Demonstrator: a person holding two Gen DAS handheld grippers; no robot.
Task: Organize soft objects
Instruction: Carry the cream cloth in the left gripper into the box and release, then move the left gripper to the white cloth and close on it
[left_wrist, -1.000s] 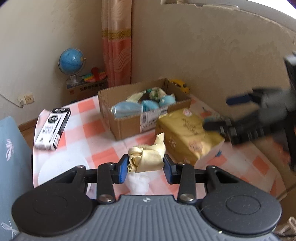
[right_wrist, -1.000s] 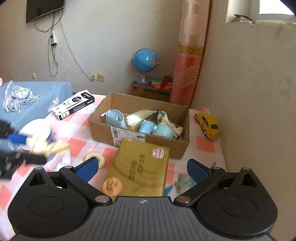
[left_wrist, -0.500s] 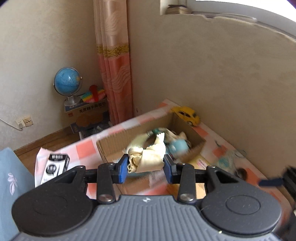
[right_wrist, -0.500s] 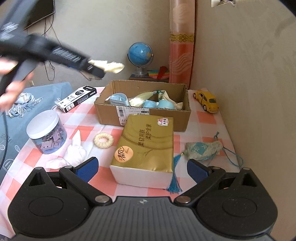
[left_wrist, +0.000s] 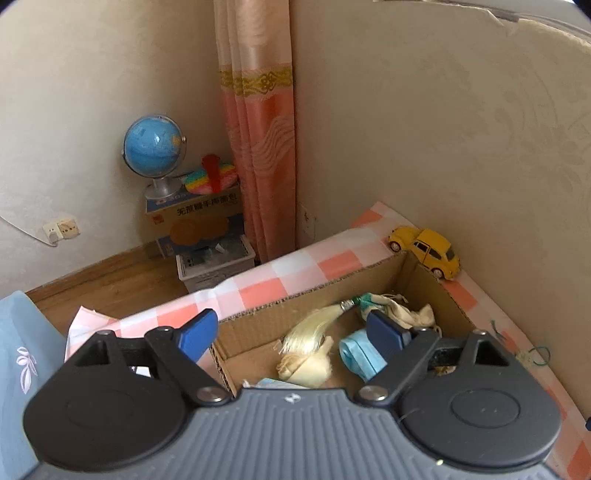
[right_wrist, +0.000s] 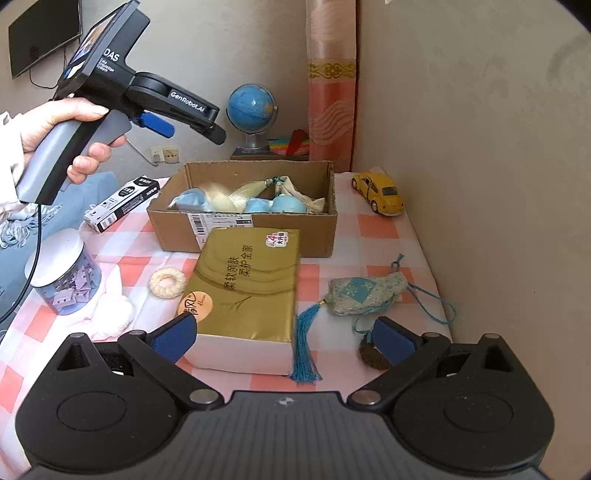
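One cream cloth bundle (left_wrist: 306, 363) is seen lying inside the one cardboard box (left_wrist: 258, 325), beside a pale tassel (left_wrist: 314, 325) and blue soft pieces whose number is hard to count. The left gripper (left_wrist: 291, 332) is held above the box, its jaws opening with nothing between them. The right gripper (right_wrist: 282, 338) is spread wide and empty over one gold tissue pack (right_wrist: 247, 288). One sachet (right_wrist: 362, 295), one woven ring (right_wrist: 168, 282) and one yellow toy car (right_wrist: 380, 192) are placed on the checked tablecloth (right_wrist: 376, 230), in a corner of beige walls.

Left claw (left_wrist: 291, 334) now opening, cream cloth (left_wrist: 306, 363) out of its grip, down in cardboard box (left_wrist: 258, 321).
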